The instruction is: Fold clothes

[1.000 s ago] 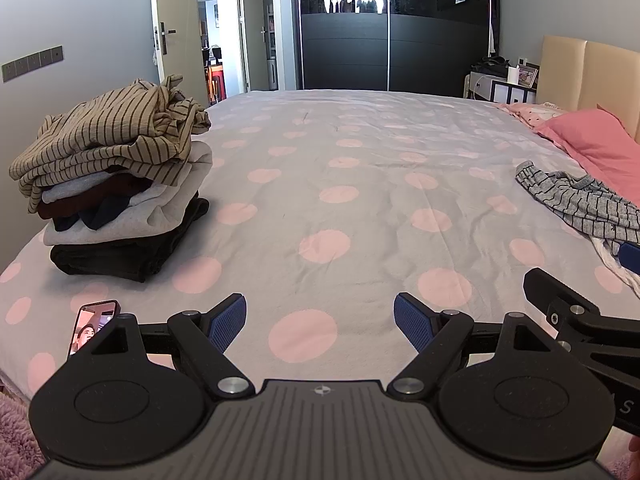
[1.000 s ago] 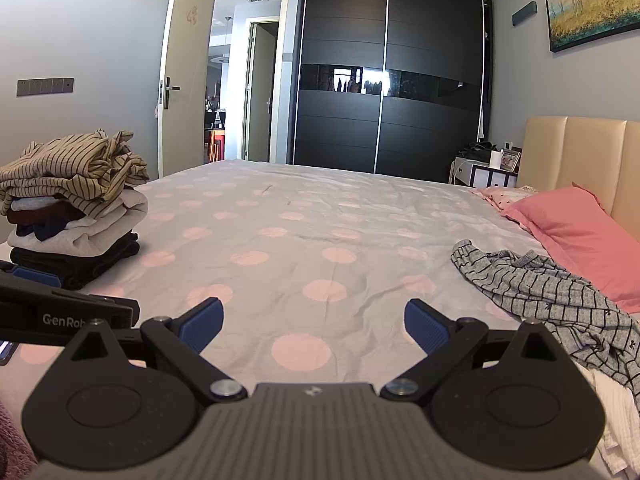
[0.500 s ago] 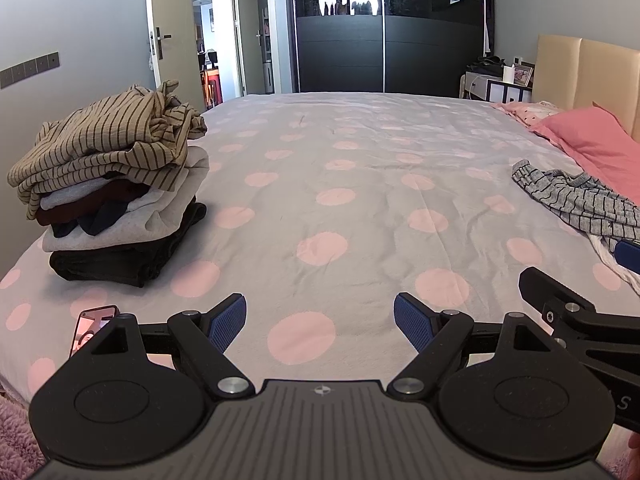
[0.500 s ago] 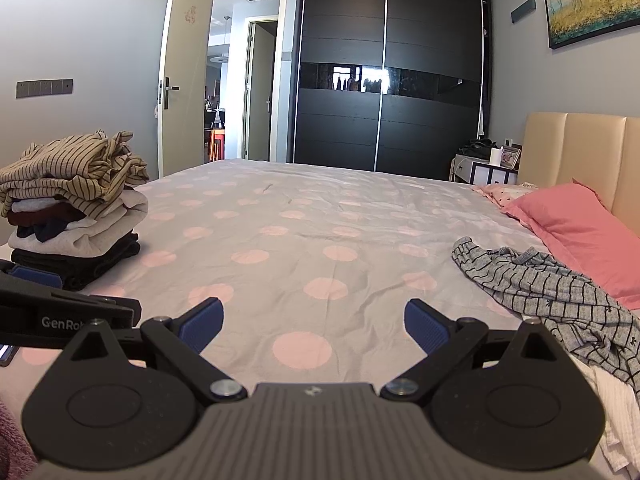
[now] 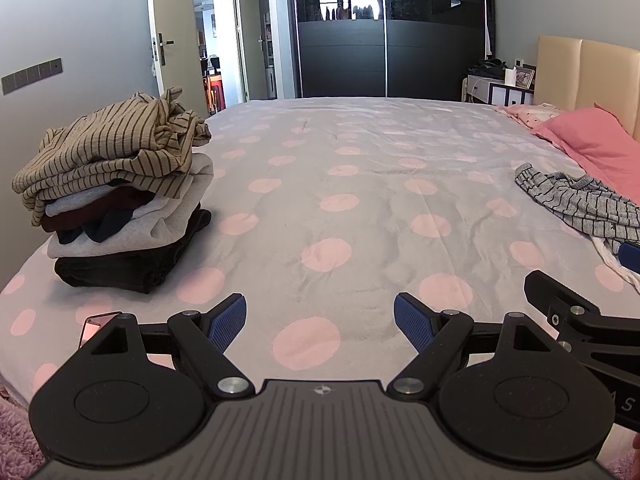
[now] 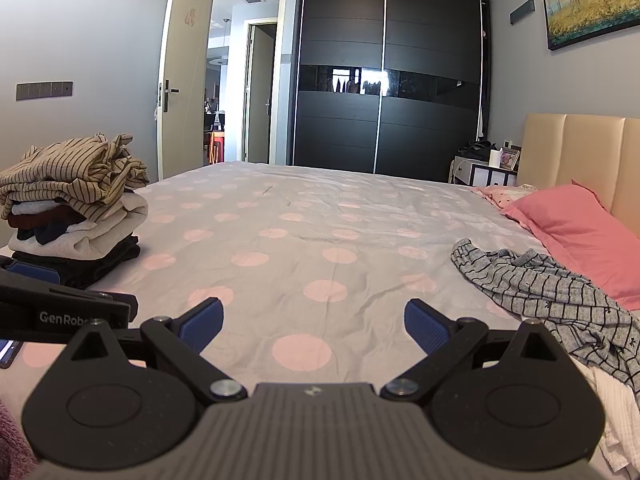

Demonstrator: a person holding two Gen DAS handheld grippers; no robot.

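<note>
Left gripper (image 5: 320, 322) is sitting at the lower centre of its view, blue pads (image 5: 228, 322) spread wide, nothing between them. Right gripper (image 6: 314, 326) is doing the same at the lower centre of its own view, pads parted and empty. Both are hovering over the near edge of the bed (image 5: 340, 184), which is wearing a grey sheet with pink dots.

A stack of folded clothes (image 5: 120, 200) is resting at the left of the frame, a beige striped top (image 5: 108, 152) lying crumpled on it. An unfolded grey striped garment (image 6: 552, 296) is lying at the right of the frame, beside a pink pillow (image 6: 576, 232), with some white fabric (image 6: 616, 420) showing below it.

A phone (image 5: 96, 324) is peeking out behind the left gripper's left arm. A dark sliding wardrobe (image 6: 384, 76) is filling the upper centre.
</note>
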